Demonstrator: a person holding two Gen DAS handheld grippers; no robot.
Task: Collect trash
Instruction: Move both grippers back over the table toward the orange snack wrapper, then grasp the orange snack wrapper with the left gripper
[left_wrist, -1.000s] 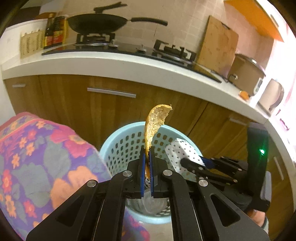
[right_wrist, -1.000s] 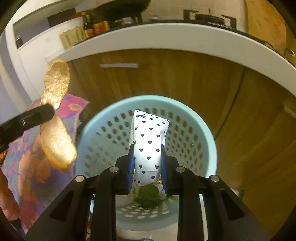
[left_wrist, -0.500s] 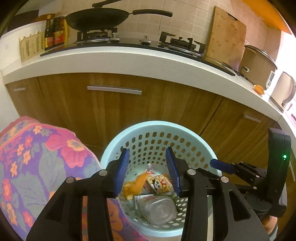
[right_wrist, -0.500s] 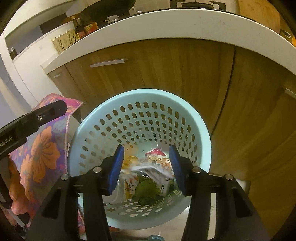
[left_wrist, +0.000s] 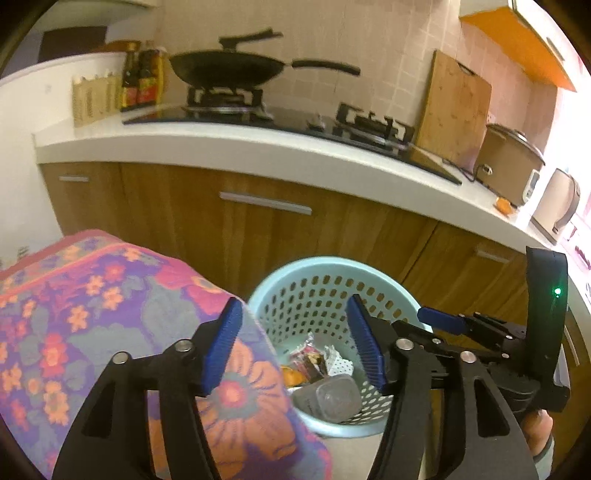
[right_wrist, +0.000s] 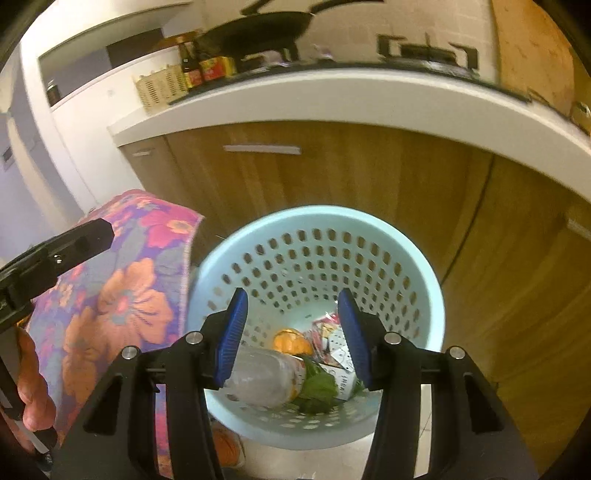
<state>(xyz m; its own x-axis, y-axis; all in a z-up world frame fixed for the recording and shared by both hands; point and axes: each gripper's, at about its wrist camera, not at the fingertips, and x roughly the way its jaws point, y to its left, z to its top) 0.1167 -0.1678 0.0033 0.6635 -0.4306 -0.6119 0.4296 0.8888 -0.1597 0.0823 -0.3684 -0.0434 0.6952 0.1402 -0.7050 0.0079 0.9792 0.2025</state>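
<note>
A light blue perforated basket (left_wrist: 291, 273) (right_wrist: 424, 273) stands on the floor in front of wooden cabinets. Inside lie a clear plastic bottle (right_wrist: 262, 380) (left_wrist: 332, 400), an orange peel (right_wrist: 291, 341), a green leaf (right_wrist: 317, 387), a heart-patterned white carton (right_wrist: 341, 365) and snack wrappers (left_wrist: 308, 360). My left gripper (left_wrist: 295, 347) is open and empty above the basket's left rim. My right gripper (right_wrist: 291, 334) is open and empty above the basket; it also shows at the right of the left wrist view (left_wrist: 439, 319).
A flowered cloth (left_wrist: 85, 314) (right_wrist: 122, 295) covers a surface just left of the basket. Wooden cabinets (left_wrist: 266, 236) and a white counter (left_wrist: 258, 142) with a stove, a wok (left_wrist: 227, 72), a cutting board and a rice cooker rise behind.
Both grippers opened. The orange peel fell from the left one and the heart-patterned carton from the right one into the basket. Both grippers have drawn back and up.
</note>
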